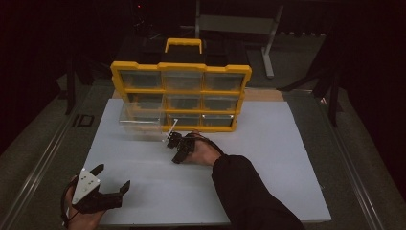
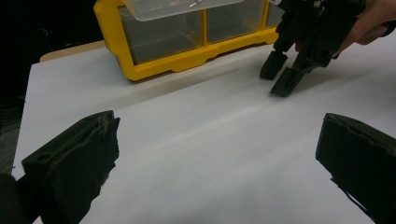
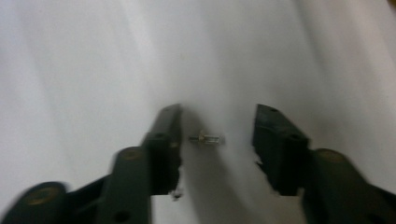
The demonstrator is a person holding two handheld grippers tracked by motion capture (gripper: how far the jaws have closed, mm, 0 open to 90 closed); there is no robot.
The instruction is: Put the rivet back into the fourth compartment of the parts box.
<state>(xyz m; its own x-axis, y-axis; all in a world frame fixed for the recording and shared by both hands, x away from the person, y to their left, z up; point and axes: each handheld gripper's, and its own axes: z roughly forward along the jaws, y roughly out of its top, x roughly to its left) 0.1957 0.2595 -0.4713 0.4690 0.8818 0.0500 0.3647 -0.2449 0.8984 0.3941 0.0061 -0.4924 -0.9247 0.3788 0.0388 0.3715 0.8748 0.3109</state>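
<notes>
- The right gripper [image 1: 176, 149] points down at the white board [image 1: 268, 158], just in front of the yellow organizer [image 1: 181, 91].
- In the right gripper view, a small metal screw [image 3: 206, 138] lies flat on the board between the two black jaws. Neither jaw touches it, so the gripper is partly spread and holds nothing.
- From the left gripper view, the right gripper [image 2: 292, 70] has its tips at or nearly at the board surface.
- One clear drawer [image 1: 139, 120] stands pulled out of the organizer's lower left, just beside the right gripper.
- The left gripper [image 1: 112, 184] rests near the board's front left corner, well apart from the screw, its jaws spread wide with nothing between them.
- A dark sleeve [image 1: 249, 191] reaches in from the bottom towards the organizer.
</notes>
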